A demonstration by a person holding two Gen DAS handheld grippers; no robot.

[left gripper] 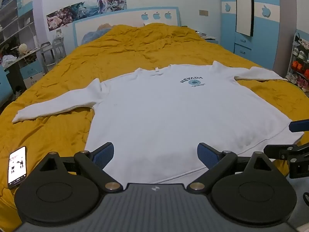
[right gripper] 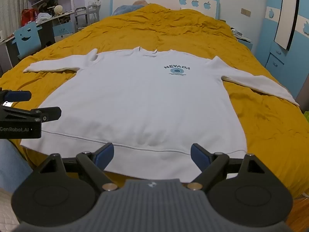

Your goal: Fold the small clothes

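A white long-sleeved sweatshirt [left gripper: 164, 112] with a blue NEVADA print lies flat, front up, on the yellow bedspread [left gripper: 125, 46], both sleeves spread out sideways. It also shows in the right wrist view [right gripper: 139, 100]. My left gripper [left gripper: 155, 155] is open and empty, just above the hem near its left part. My right gripper [right gripper: 152, 154] is open and empty, over the hem towards the right. Each gripper shows at the edge of the other's view, the right gripper [left gripper: 289, 143] and the left gripper [right gripper: 29, 106].
A lit phone [left gripper: 17, 166] lies on the bedspread left of the hem. The headboard [left gripper: 125, 19] stands at the far end. A desk and shelves [right gripper: 48, 15] are to the left, a blue wardrobe [left gripper: 251, 19] to the right.
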